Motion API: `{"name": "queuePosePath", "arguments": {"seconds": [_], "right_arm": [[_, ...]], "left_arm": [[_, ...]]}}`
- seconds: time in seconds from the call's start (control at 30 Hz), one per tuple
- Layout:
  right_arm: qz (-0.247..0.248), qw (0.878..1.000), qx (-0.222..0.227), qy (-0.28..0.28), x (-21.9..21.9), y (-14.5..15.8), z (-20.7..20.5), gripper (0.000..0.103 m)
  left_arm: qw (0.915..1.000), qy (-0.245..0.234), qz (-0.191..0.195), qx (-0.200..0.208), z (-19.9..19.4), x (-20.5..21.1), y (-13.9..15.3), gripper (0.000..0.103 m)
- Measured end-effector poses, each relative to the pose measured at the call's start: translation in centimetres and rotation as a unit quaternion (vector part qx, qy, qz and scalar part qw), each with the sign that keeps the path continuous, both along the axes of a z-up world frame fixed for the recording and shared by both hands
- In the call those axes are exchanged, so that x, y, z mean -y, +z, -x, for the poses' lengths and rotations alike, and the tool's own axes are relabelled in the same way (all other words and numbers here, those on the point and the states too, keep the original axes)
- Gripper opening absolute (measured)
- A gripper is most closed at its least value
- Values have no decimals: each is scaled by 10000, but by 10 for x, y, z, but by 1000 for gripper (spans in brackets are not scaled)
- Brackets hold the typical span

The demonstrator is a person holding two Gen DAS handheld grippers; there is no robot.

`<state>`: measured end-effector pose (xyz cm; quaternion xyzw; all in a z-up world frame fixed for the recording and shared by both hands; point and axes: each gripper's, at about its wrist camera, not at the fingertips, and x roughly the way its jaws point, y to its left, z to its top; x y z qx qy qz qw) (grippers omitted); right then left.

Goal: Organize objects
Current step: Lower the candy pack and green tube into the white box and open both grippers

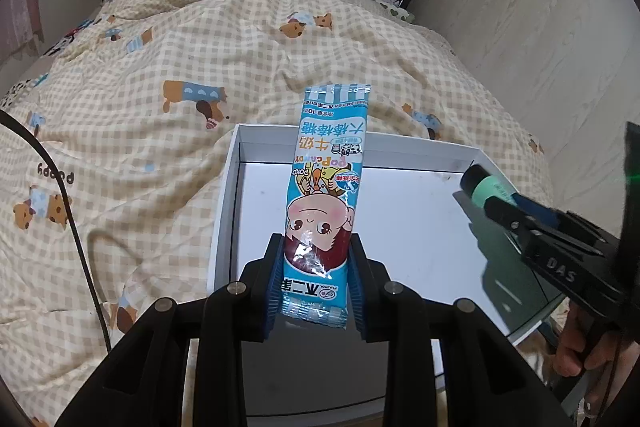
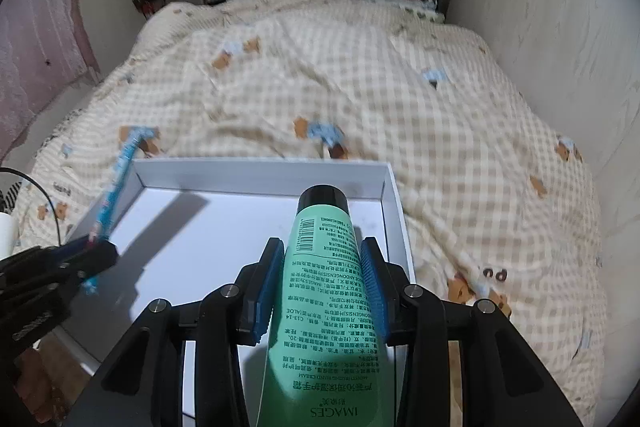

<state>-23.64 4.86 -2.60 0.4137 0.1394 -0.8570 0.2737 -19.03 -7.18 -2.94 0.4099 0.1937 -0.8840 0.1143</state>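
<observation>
Two grippers hang over the shallow white cardboard box on the checked quilt: the left gripper clenches a blue candy wrapper above its left edge, the right gripper grasps a green hand-cream tube near its right edge.

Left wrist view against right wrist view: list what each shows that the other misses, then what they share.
Only the left wrist view: the candy packet's printed cartoon face and a person's hand gripping the right tool.
Only the right wrist view: the hand cream tube's barcode and label text.
Both: the white box, the checked quilt, both tools closed on their items.
</observation>
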Motion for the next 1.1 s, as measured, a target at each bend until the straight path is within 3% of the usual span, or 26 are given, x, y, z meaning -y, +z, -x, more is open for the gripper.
{"name": "queuePosePath", "arguments": {"seconds": [0.27, 0.4, 0.5, 0.63, 0.67, 0.73, 0.83, 0.93, 1.1], "right_arm": [[-330, 9990, -70, 277, 11, -1, -10, 41], [56, 9978, -133, 654, 10, 12, -18, 43], [81, 9966, -211, 798, 10, 22, -22, 44], [23, 9943, -403, 989, 6, 37, -30, 44], [77, 9938, -419, 1025, 3, 43, -31, 44], [216, 9929, -478, 1065, -5, 57, -35, 44], [455, 9915, -516, 1106, -15, 77, -40, 44], [798, 9882, -583, 1174, -31, 102, -47, 44], [1388, 9771, -789, 1407, -62, 145, -74, 44]], "left_arm": [[9999, 51, -89, -80, -5, 3, 7, 33], [9999, -25, 50, -130, -9, 3, 16, 33], [9996, 28, 92, -260, -15, 7, 27, 34], [9990, -113, 144, -416, -23, 9, 42, 46], [9988, -206, 149, -424, -24, 8, 44, 53], [9981, -410, 215, -413, -25, 4, 49, 57], [9978, -443, 314, -370, -27, 0, 54, 57], [9977, -522, 157, -404, -32, -2, 61, 57], [9951, -683, 251, -674, -54, -13, 92, 59]]}}
